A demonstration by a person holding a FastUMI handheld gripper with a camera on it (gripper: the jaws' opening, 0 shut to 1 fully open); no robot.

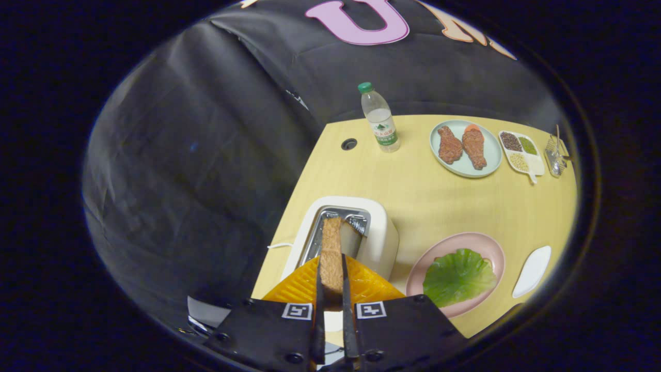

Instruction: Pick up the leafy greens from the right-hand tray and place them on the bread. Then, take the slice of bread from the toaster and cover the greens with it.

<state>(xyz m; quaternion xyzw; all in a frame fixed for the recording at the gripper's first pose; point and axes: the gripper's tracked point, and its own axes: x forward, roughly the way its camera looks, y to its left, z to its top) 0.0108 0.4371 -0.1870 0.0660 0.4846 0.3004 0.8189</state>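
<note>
My gripper (331,258) is shut on a slice of bread (331,248), which stands on edge between the two fingers, directly above the slot of the white toaster (379,243). Whether its far end still sits in the slot I cannot tell. To the right of the toaster lies a pink plate (489,247) with the leafy greens (457,276) spread on it; any bread under the greens is hidden. The toaster stands near the left edge of the pale wooden table (413,181).
A water bottle (379,119) stands at the far side of the table. Beyond the pink plate are a pale blue plate (493,160) with two pieces of meat, a divided dish (521,152) of grains and a small metal item (555,155). A small white dish (532,271) lies right of the pink plate.
</note>
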